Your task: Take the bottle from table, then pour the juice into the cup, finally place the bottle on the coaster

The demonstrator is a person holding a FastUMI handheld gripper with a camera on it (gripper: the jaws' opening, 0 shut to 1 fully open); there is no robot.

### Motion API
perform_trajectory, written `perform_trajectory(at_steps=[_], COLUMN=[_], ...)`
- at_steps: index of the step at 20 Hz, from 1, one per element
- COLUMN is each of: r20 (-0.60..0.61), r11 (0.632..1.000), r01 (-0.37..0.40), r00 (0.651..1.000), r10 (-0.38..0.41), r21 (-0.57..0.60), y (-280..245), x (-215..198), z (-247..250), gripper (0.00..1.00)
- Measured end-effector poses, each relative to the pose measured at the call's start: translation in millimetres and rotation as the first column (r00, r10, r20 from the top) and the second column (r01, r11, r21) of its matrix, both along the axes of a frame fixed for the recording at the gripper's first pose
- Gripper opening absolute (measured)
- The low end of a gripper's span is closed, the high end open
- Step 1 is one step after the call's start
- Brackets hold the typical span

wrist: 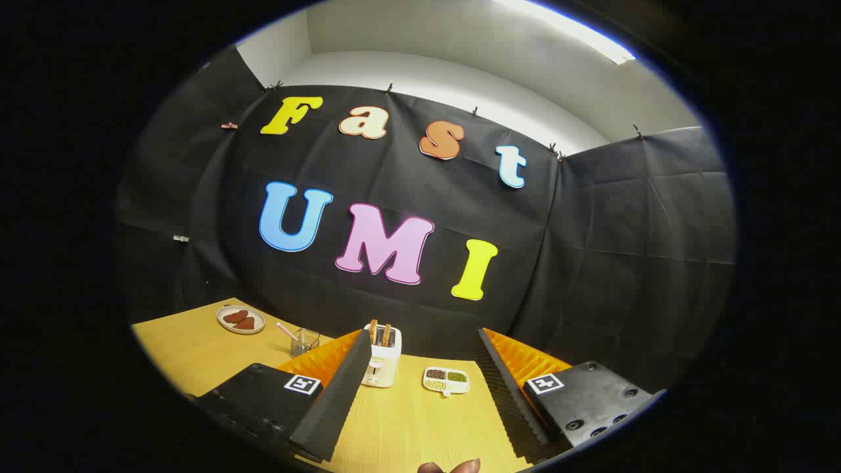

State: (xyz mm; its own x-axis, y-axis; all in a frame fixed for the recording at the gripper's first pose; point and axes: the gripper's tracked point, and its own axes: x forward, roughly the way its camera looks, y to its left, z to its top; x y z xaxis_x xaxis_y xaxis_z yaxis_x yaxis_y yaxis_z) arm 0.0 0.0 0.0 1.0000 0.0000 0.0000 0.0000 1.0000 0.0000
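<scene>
My gripper point(422, 336) is open, its two fingers spread wide above the yellow wooden table point(407, 427), and nothing is held between them. It is tilted upward, toward the booth's back wall. Between the fingers and a little beyond the left fingertip stands a white toaster point(381, 361) with two slices in its slots. Close under the gripper, at the table's near edge, a small rounded brownish shape point(450, 467) peeks in; I cannot tell what it is.
A small white divided dish point(447, 380) with beans and seeds lies between the fingers, right of the toaster. Left of the left finger stand a wire-mesh holder point(303, 341) with a pink stick and a plate point(240, 319) with brown pieces.
</scene>
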Motion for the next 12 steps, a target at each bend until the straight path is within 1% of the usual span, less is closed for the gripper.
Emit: perform_trajectory(at_steps=[12], r20=[0.012], r11=[1.000], r01=[-0.022], r00=[1.000], r10=[0.021], r21=[0.021], y=[14], x=[-2], z=[4], gripper=[0.97])
